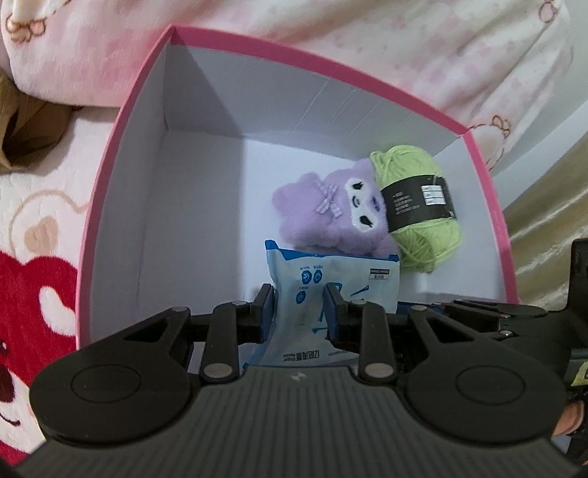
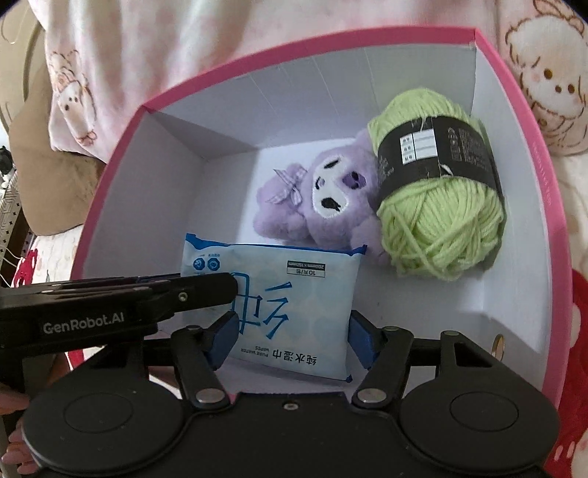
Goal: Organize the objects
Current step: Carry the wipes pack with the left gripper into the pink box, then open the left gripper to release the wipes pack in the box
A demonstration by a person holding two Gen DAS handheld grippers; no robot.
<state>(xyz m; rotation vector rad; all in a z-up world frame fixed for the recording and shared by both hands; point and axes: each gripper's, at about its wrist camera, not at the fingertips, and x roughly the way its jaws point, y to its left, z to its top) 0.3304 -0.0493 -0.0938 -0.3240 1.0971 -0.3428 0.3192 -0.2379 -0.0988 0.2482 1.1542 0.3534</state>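
A pink box with white walls (image 1: 330,77) (image 2: 294,51) sits on bedding. Inside lie a purple plush toy (image 1: 330,209) (image 2: 323,198) and, against its right side, a green yarn ball (image 1: 422,206) (image 2: 441,206). In front of them is a blue-white wet wipes pack (image 1: 330,275) (image 2: 294,294). My left gripper (image 1: 299,305) is shut on the pack's left part; in the right wrist view it reaches in from the left (image 2: 205,294). My right gripper (image 2: 292,338) straddles the pack's near end, its blue pads close beside the pack's edges, and the pack is not squeezed.
Pink and white blankets with cartoon prints (image 1: 367,33) (image 2: 544,84) surround the box. A red heart-print fabric (image 1: 33,286) lies to its left. A brown cushion (image 2: 47,176) sits beyond the left wall. The box's left half (image 1: 165,220) holds nothing.
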